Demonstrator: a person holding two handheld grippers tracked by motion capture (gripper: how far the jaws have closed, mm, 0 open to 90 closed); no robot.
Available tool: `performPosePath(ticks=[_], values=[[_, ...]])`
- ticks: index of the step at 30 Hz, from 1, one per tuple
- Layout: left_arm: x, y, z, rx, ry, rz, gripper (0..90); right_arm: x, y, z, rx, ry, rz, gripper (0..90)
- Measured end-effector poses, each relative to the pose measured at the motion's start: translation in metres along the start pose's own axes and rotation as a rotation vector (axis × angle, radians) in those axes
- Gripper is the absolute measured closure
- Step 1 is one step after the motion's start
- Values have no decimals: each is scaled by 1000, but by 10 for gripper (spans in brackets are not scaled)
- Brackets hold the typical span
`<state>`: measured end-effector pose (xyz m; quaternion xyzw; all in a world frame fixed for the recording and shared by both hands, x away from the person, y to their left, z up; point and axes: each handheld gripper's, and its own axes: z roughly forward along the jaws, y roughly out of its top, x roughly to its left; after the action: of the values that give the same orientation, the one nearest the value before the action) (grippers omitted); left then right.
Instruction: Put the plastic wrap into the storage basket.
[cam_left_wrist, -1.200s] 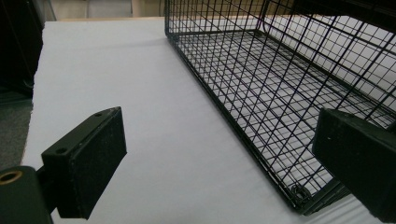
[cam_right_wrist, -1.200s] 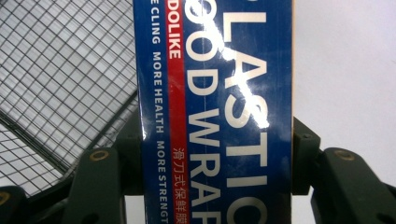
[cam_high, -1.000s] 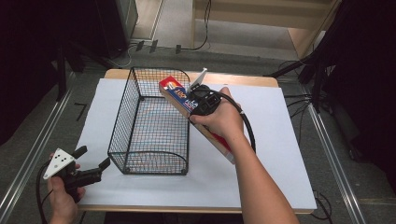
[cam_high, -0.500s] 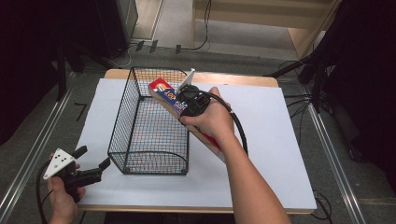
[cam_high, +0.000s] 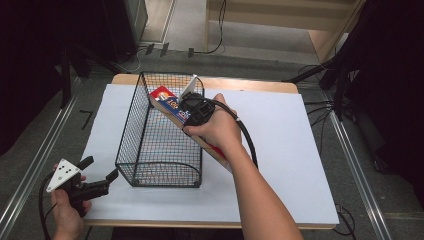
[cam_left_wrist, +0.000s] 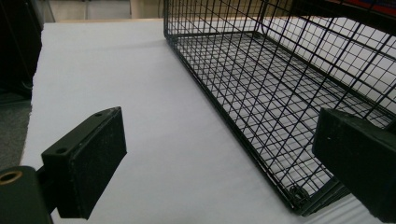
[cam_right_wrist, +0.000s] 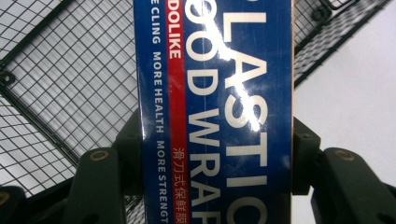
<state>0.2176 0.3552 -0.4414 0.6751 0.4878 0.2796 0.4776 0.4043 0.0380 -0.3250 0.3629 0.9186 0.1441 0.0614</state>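
Observation:
A long blue and red plastic wrap box hangs tilted across the right rim of the black wire basket, its far end over the basket's inside. My right gripper is shut on the box near its middle. In the right gripper view the jaws press both long sides of the box, with the basket mesh below it. My left gripper stands open at the table's front left, just off the basket's near corner. In the left gripper view nothing is between the jaws of the left gripper, and the basket is ahead on the right.
The basket stands on a white sheet that covers a wooden table. Cables lie on the floor behind it. Metal rails run along both sides, and dark equipment stands at the left and right.
My right hand has carried the box to the left, so its far end has gone from the basket's right rim to over the inside. The left gripper has stayed where it was.

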Motion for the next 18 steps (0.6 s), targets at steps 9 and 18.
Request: performPosePath(ticks=[9, 18], values=[[0, 0, 0, -4, -1, -1, 35, 15, 11, 2, 9, 7, -35, 414], [0, 0, 0, -3, -2, -3, 35, 21, 16, 4, 14, 20, -47, 414]])
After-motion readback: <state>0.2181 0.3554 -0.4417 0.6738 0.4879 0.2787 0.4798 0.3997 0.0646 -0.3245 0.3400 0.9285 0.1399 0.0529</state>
